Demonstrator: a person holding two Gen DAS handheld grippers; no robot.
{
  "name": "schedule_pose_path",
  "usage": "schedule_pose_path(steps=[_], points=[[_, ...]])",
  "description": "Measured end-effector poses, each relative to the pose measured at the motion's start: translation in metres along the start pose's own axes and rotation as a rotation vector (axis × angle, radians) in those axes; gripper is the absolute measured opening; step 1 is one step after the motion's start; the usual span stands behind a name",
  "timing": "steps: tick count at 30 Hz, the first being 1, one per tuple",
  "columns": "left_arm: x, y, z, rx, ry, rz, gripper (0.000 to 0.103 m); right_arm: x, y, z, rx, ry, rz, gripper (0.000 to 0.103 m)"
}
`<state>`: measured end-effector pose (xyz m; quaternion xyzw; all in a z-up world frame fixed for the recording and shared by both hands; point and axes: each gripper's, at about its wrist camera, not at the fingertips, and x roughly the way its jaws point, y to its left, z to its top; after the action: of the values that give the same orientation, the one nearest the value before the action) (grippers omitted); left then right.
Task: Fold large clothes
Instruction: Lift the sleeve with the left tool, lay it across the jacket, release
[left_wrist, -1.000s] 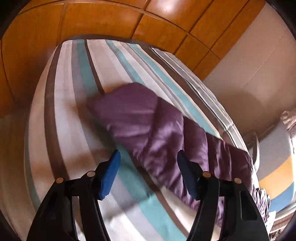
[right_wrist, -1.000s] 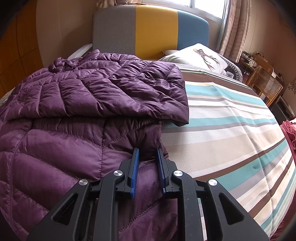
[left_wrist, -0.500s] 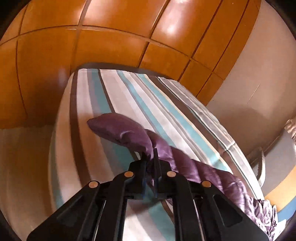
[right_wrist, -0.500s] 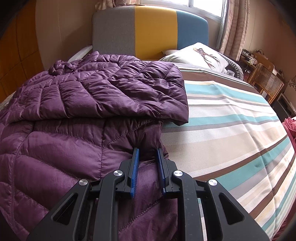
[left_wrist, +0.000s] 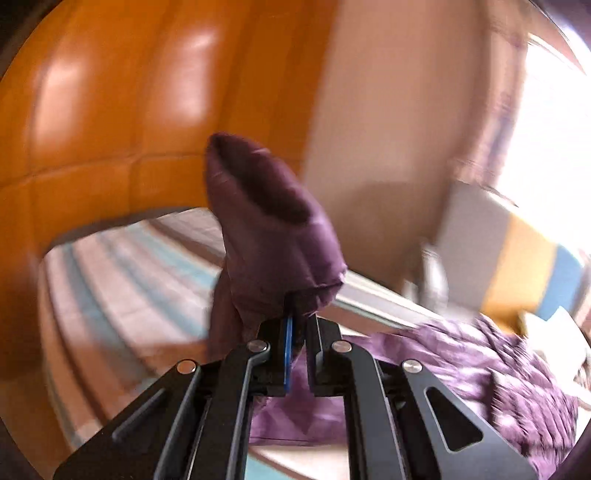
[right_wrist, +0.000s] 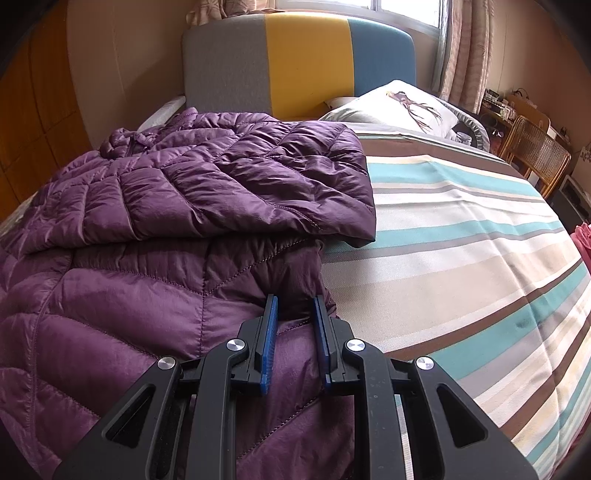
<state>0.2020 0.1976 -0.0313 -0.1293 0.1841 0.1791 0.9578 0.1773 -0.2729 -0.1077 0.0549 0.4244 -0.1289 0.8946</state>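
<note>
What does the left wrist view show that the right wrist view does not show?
Only the left wrist view: the left hand-held gripper shut on a lifted purple sleeve, its open cuff facing the camera, in front of orange wood panels; the picture is blurred.

Only the right wrist view: the right hand-held gripper pinching the jacket's edge, a pillow, a wicker chair.

Both: the purple puffer jacket, the striped bedspread and the grey, yellow and blue headboard.

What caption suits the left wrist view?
Left gripper shut on purple jacket sleeve, lifted above the striped bed.
</note>
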Motion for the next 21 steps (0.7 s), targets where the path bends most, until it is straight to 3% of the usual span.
schedule_pose_path(steps=[6,14,21], points=[[-0.020,-0.085,-0.013,0.157,-0.001,-0.167,0.005,0.001,-0.001,-0.001,0.012,-0.001,0.011,0.019],[-0.033,-0.172,-0.054,0.343,0.084,-0.302,0.005,0.001,-0.003,-0.001,0.021,-0.003,0.018,0.019],[-0.048,-0.233,-0.085,0.415,0.160,-0.399,0.005,0.001,-0.003,-0.002,0.021,-0.003,0.018,0.019]])
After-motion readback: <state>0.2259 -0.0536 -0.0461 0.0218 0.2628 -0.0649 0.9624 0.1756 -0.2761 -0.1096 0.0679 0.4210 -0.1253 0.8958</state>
